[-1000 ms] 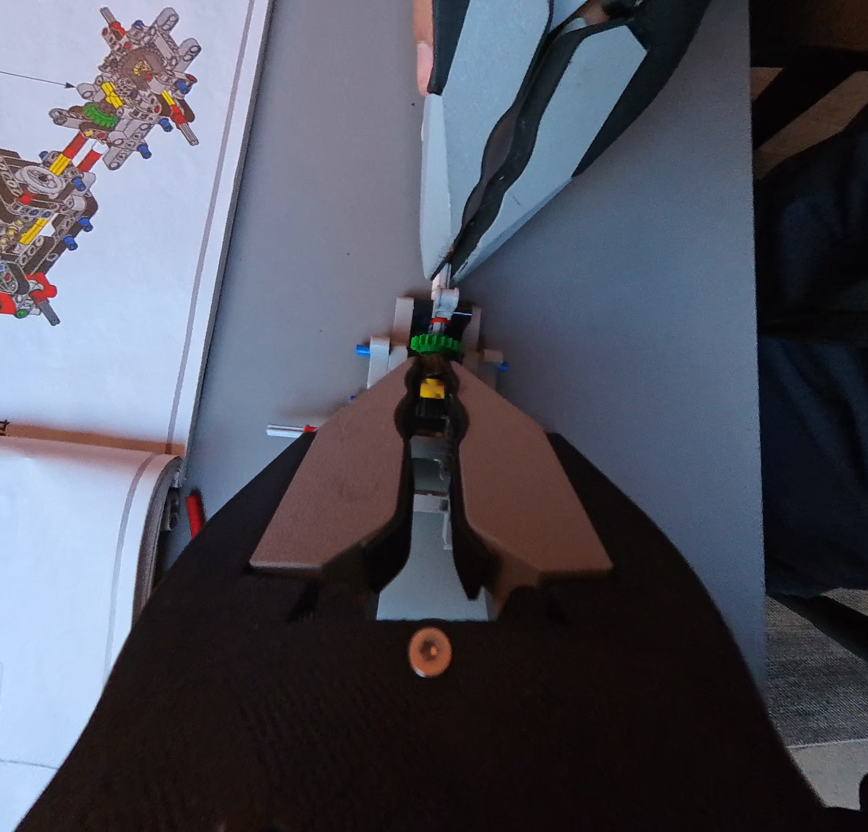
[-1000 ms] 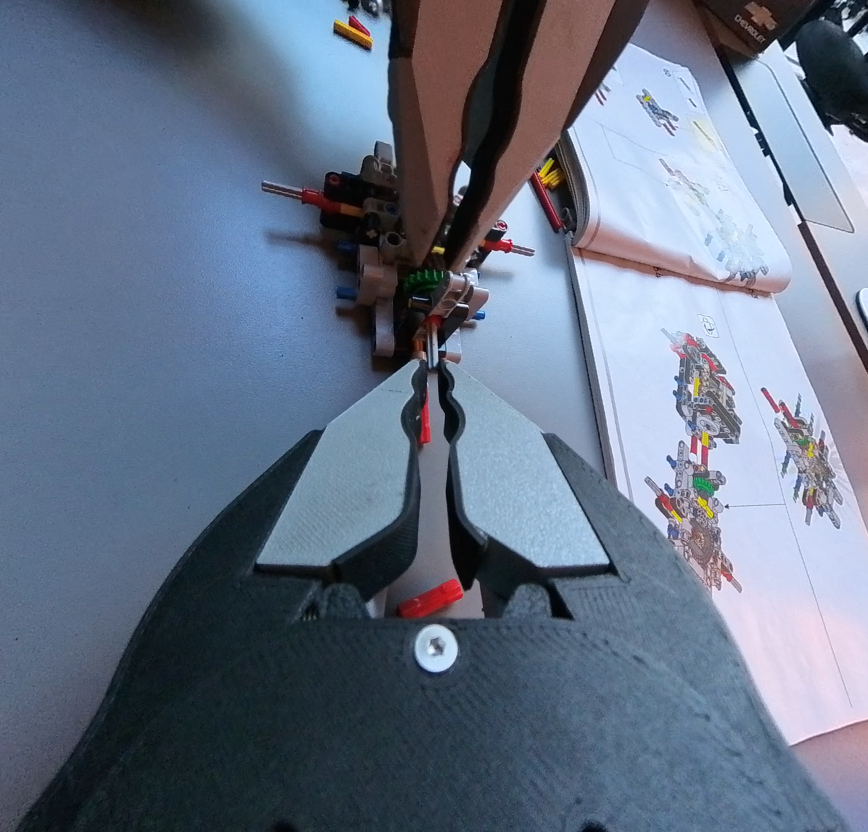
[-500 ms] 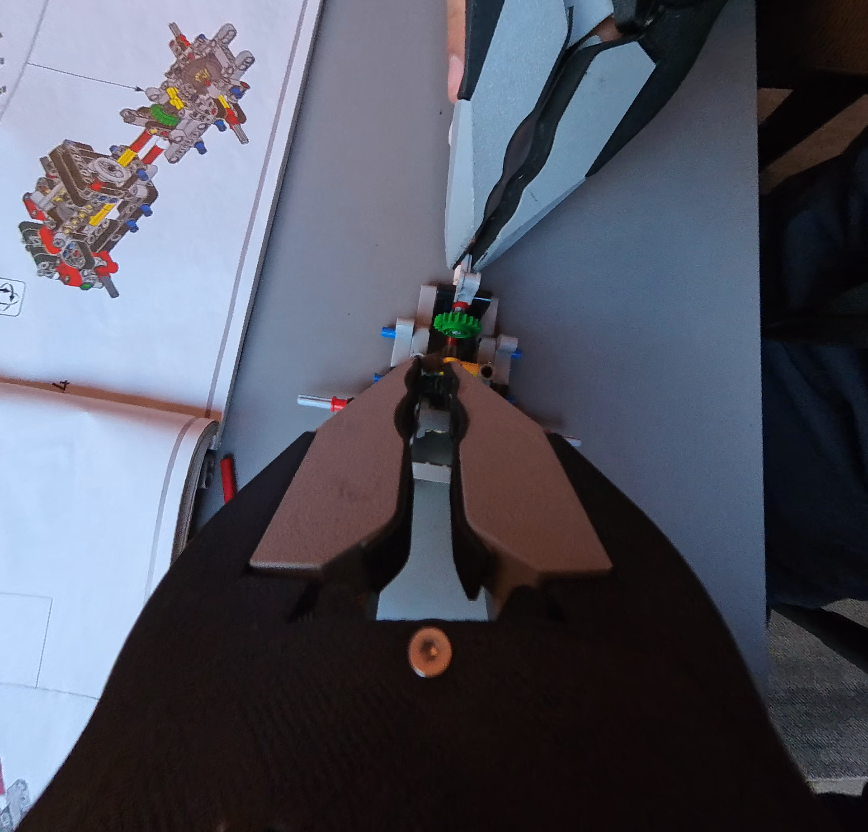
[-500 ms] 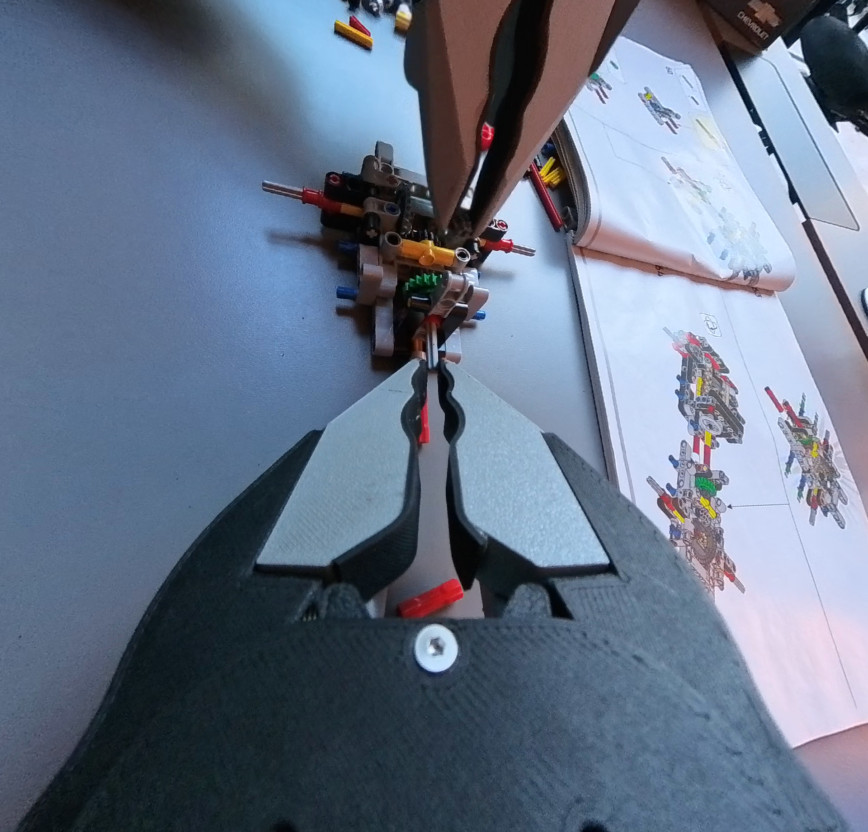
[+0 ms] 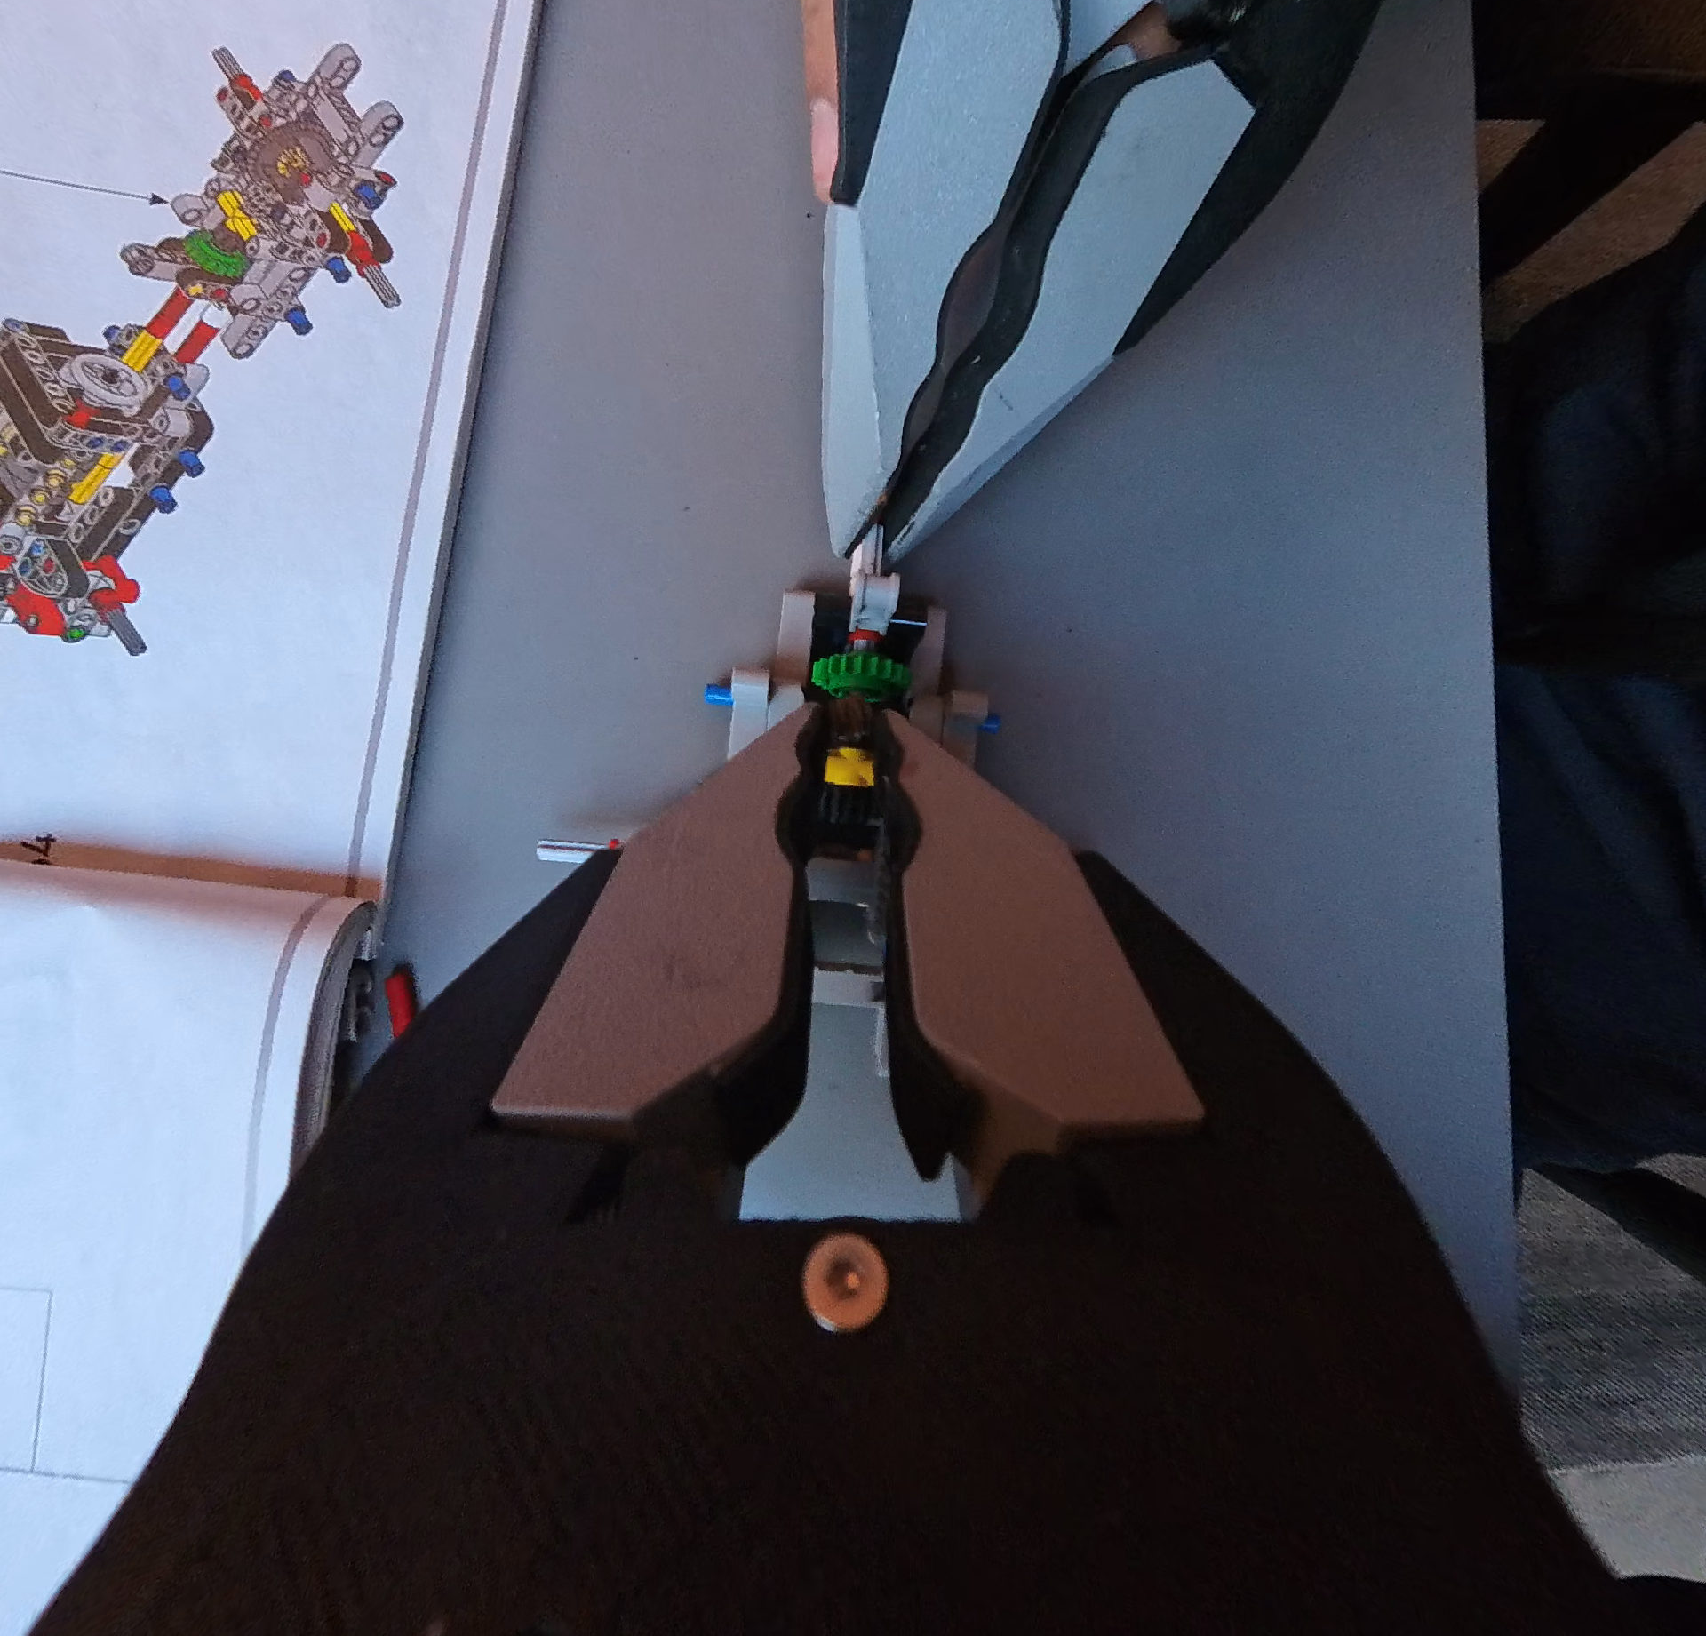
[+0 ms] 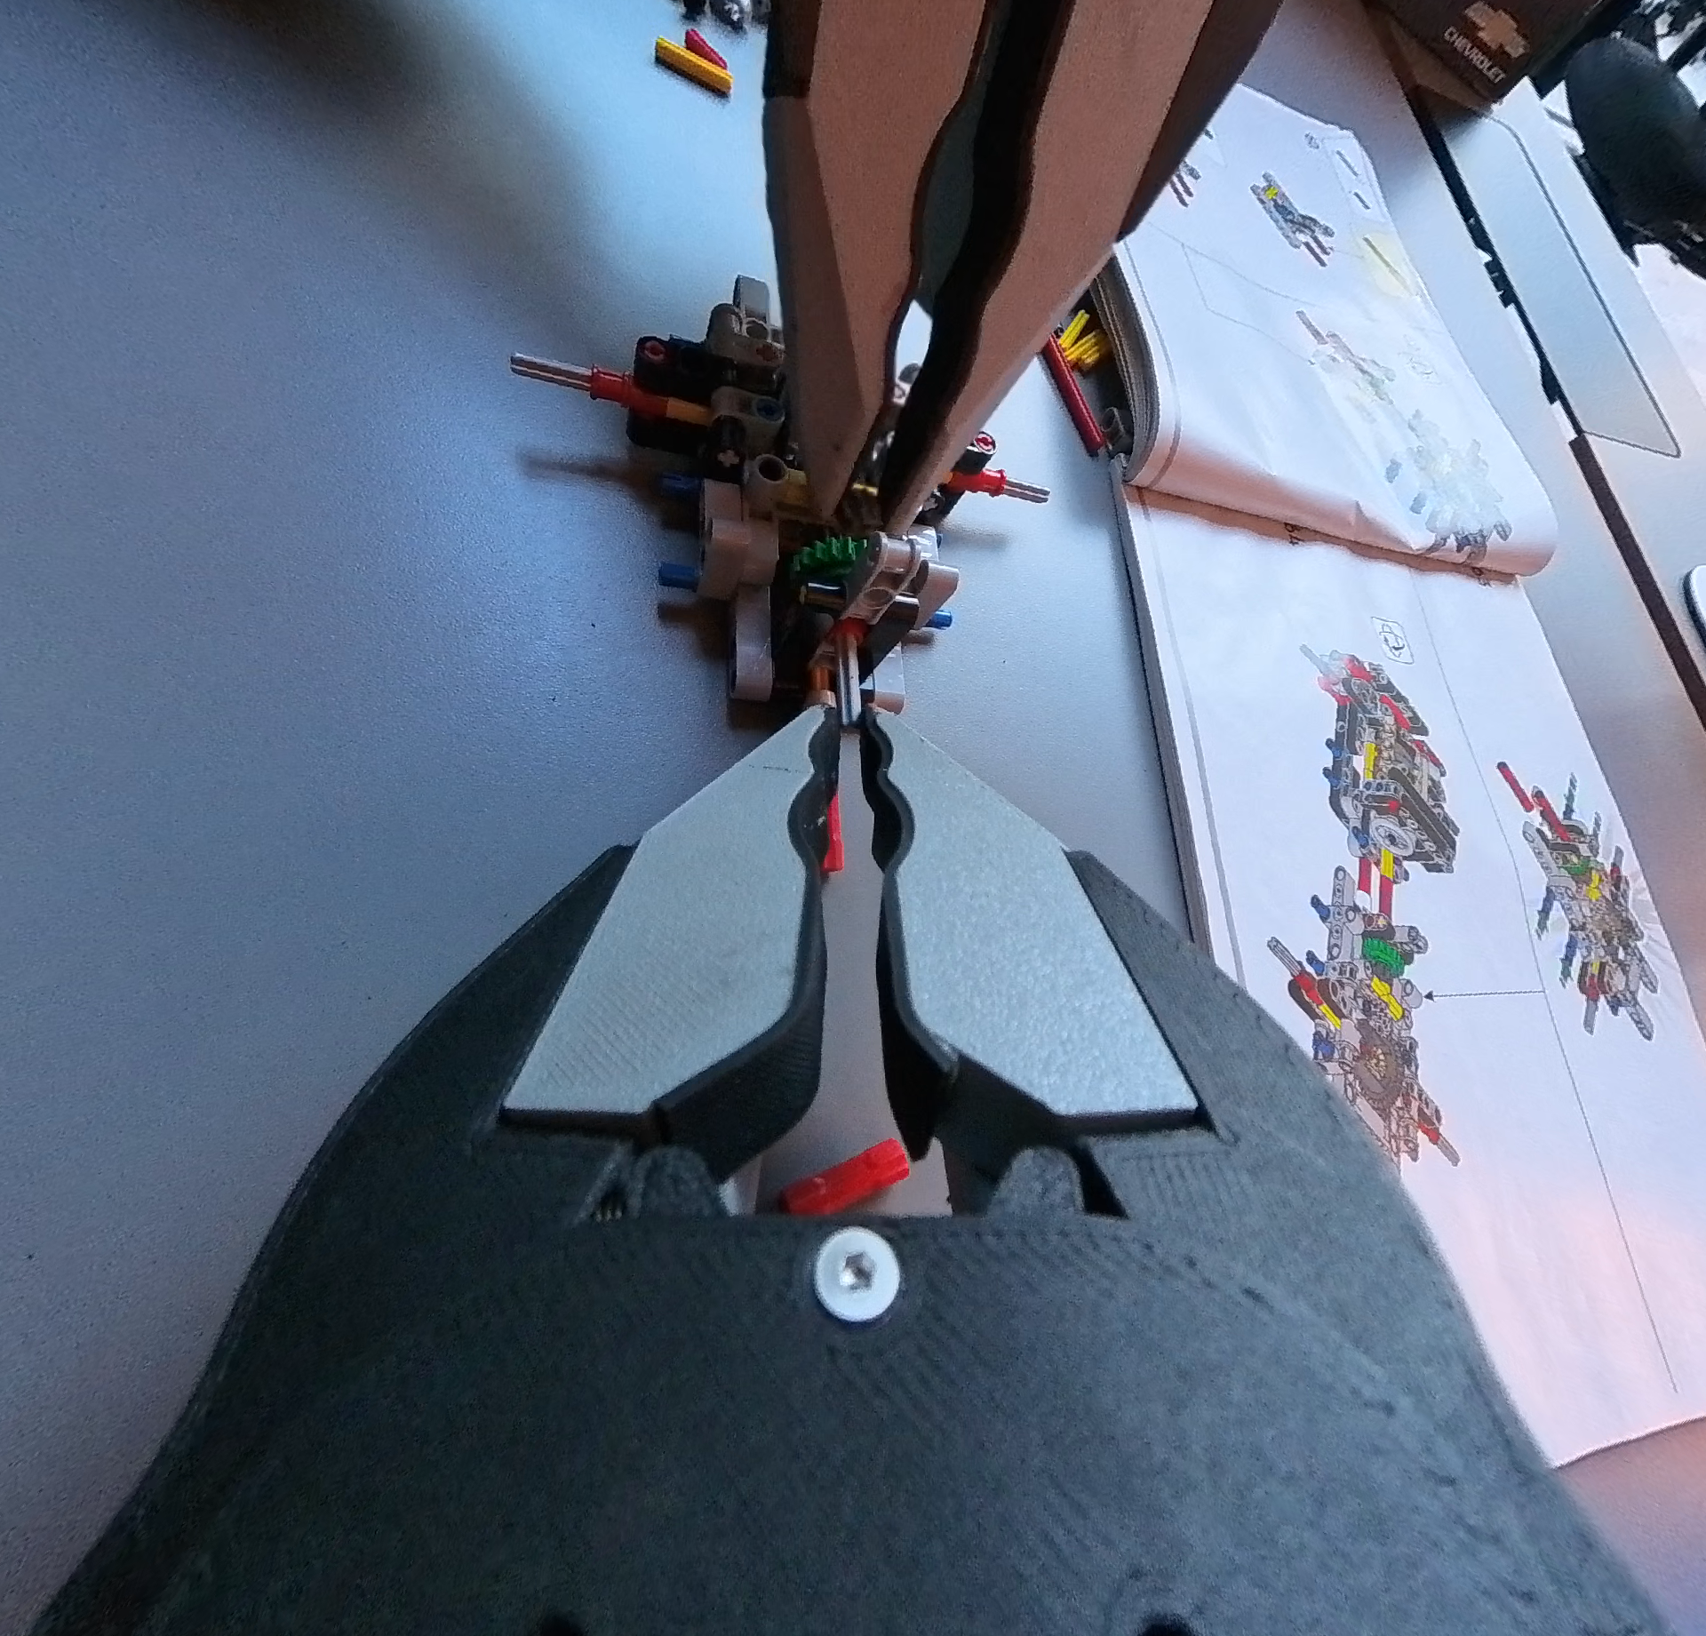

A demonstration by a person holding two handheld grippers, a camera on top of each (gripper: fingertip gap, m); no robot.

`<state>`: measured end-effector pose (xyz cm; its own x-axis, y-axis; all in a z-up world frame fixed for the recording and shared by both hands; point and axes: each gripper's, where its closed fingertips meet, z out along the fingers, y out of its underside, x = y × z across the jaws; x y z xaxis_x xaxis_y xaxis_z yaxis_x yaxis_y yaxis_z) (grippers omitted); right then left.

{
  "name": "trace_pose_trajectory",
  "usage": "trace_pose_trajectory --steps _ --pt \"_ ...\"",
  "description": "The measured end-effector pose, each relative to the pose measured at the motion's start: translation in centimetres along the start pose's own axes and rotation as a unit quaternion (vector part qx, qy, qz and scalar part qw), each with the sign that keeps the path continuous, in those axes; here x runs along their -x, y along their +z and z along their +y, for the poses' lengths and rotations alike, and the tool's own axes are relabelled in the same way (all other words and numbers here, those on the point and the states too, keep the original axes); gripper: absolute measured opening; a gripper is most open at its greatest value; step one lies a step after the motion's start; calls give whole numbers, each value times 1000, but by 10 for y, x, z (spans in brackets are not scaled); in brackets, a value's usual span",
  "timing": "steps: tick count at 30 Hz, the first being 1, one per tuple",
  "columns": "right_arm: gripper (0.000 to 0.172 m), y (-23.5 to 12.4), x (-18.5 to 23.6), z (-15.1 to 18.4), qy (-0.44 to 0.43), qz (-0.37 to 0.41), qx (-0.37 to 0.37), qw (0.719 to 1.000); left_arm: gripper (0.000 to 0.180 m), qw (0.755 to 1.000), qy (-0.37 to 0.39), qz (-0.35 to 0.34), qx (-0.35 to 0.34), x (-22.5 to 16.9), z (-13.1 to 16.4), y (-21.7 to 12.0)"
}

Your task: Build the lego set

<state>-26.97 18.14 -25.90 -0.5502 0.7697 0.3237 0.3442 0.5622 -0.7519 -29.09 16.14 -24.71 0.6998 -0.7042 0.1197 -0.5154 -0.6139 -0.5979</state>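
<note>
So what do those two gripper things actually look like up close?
The left gripper has flat brown pointed fingers with wavy black inner edges, on a rounded black textured body with a copper-toned screw. The right gripper has the same shape with grey fingers and a silver screw.

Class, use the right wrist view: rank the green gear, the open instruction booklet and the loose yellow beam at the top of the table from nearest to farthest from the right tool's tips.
1. Green gear: just ahead of the right tool, in the brick assembly.
2. Open instruction booklet: off to the right side.
3. Loose yellow beam: far ahead, up left, among scattered pieces.
</note>
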Motion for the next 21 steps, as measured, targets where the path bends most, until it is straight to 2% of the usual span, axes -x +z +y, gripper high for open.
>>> trace_pose_trajectory --steps 21 --pt "1 0 0 1 2 -1 4 1000 4 1000 -14 11 -15 3 -6 3"
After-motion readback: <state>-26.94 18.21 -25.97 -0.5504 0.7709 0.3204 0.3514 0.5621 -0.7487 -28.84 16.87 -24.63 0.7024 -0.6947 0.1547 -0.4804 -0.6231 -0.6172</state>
